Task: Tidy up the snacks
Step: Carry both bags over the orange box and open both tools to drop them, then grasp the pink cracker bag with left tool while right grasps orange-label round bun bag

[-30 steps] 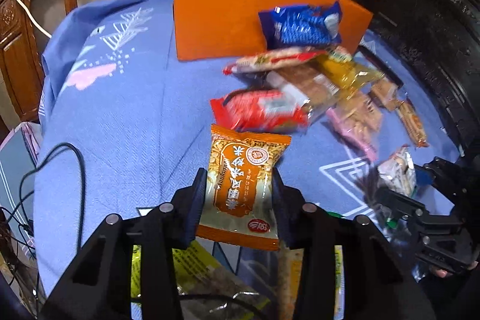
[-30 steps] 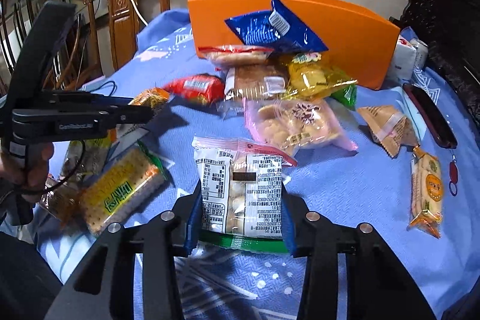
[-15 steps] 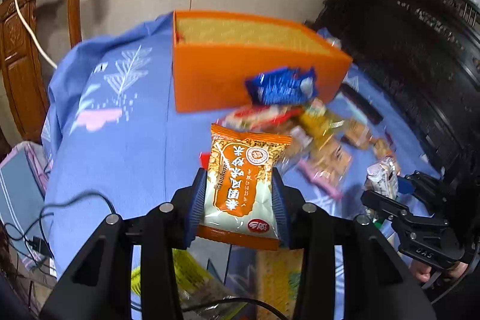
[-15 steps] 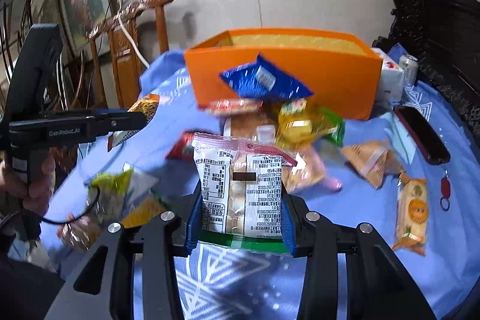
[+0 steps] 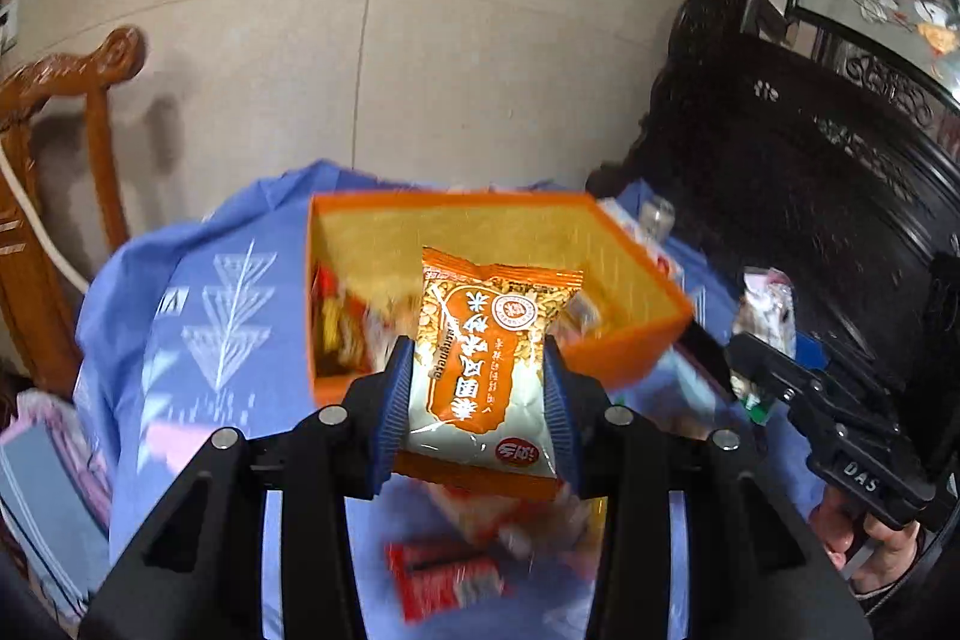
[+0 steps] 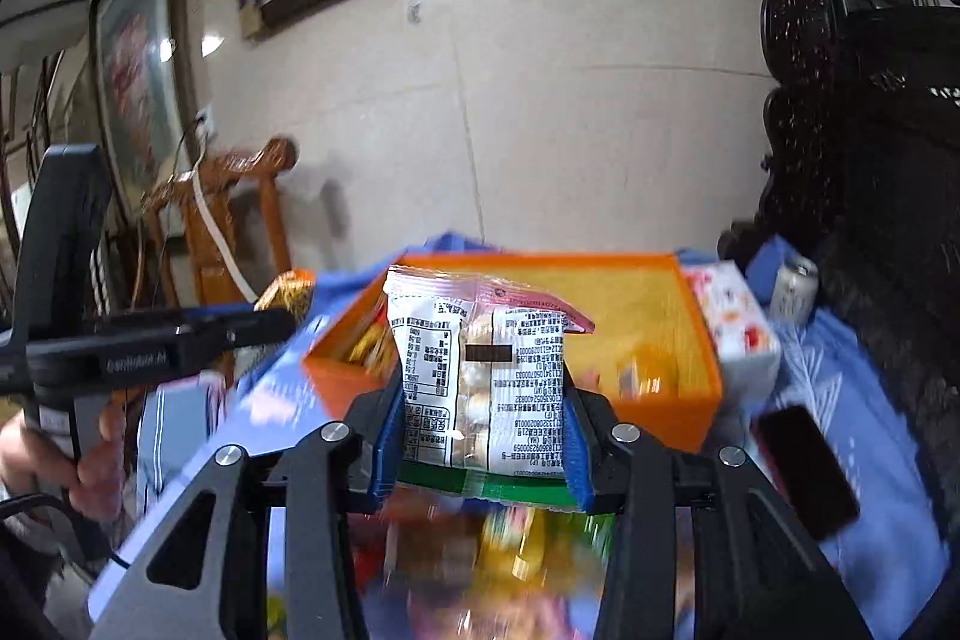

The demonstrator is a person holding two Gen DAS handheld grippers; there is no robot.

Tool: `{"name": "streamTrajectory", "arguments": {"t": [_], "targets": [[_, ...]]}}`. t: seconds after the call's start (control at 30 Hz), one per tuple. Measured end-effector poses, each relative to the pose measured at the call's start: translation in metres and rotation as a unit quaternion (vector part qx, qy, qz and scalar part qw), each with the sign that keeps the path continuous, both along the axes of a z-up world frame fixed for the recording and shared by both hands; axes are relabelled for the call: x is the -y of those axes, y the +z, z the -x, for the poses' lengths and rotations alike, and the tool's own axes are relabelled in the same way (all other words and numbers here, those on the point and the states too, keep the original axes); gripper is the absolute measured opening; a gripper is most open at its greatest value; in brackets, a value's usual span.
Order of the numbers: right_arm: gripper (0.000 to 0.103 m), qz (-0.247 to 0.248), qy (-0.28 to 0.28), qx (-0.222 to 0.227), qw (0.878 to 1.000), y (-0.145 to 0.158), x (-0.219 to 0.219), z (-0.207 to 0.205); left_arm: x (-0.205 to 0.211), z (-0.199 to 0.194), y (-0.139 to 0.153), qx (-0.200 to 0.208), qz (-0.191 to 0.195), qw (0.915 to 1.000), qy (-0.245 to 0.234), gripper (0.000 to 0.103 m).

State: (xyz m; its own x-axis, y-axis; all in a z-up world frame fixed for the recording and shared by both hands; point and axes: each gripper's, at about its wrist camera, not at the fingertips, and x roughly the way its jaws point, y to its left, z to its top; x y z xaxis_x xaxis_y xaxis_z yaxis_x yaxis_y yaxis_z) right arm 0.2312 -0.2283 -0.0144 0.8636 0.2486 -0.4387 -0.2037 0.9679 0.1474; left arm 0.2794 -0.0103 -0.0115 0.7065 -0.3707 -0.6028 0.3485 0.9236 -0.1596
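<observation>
The left gripper (image 5: 477, 394) has its jaws clamped on an orange snack packet (image 5: 486, 358), which stands upright between the blue pads with its printed face toward the camera. Below those jaws, a red wrapper (image 5: 447, 580) lies blurred on the blue cloth-covered surface (image 5: 198, 340). Just beyond the packet sits the orange box (image 5: 624, 340), open at the top, with a few blurred snacks against its left inner wall.

The right gripper (image 6: 480, 430) has its jaws clamped on a clear biscuit bag (image 6: 480, 376), its label side facing the camera and a green strip along its lower edge. Under these jaws a heap of snacks shows only as a colourful blur. To the right of the jaws a dark flat case (image 6: 807, 469) lies on the cloth. Ahead of the bag, the same orange box (image 6: 666, 424) holds several small packets. Right of the box stand a white carton (image 6: 735, 322) and, farther back, a drink can (image 6: 795, 289). A carved wooden chair (image 6: 240, 220) stands at the far left by the wall.
</observation>
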Motion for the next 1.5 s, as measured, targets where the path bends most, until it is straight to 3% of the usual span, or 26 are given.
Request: {"name": "streamTrajectory", "arguments": {"t": [0.13,0.17,0.2,0.23,0.3,0.4,0.6,0.7,0.93,1.1,1.3,1.5], "targets": [[0.044,-0.012,-0.019,0.005,1.0,0.015,0.009,-0.047,0.018,-0.047,0.017,0.009,-0.007,0.9999,0.006,0.042],[0.046,-0.017,-0.02,0.004,1.0,0.017,0.011,-0.057,0.02,-0.057,0.019,0.012,-0.005,0.9998,0.013,0.056],[0.052,-0.024,-0.017,-0.004,1.0,0.018,0.011,-0.072,0.022,-0.067,0.021,0.013,-0.004,0.9997,0.022,0.094],[0.075,-0.021,-0.022,-0.015,0.999,0.016,0.01,-0.082,0.023,-0.076,0.022,0.014,-0.007,0.9988,0.046,0.097],[0.081,-0.005,-0.061,-0.013,0.998,0.017,0.011,-0.083,0.02,-0.082,0.022,0.005,-0.009,0.9961,0.088,0.099],[0.085,-0.015,-0.046,0.016,0.999,0.019,0.012,-0.054,0.01,-0.062,0.02,0.011,0.022,0.9973,0.07,0.099],[0.086,-0.018,-0.054,0.006,0.998,0.002,0.027,0.005,-0.003,-0.006,-0.009,0.021,-0.001,0.9975,0.068,0.099],[0.086,-0.012,-0.073,-0.014,0.997,-0.015,0.039,0.036,-0.009,0.028,-0.026,0.022,-0.005,0.998,0.059,0.099],[0.086,0.006,-0.116,-0.095,0.989,-0.081,0.073,0.09,-0.005,0.093,-0.074,-0.022,-0.014,0.9996,0.011,0.099],[0.086,-0.003,-0.152,-0.149,0.977,-0.119,0.092,0.1,0.005,0.117,-0.097,-0.051,-0.027,0.9983,-0.006,0.099],[0.084,0.006,-0.192,-0.191,0.963,-0.148,0.103,0.081,0.014,0.123,-0.099,-0.052,-0.029,0.9981,-0.016,0.099],[0.072,0.001,-0.194,-0.215,0.957,-0.168,0.106,0.073,0.016,0.121,-0.099,-0.055,-0.036,0.9978,-0.012,0.099]]}}
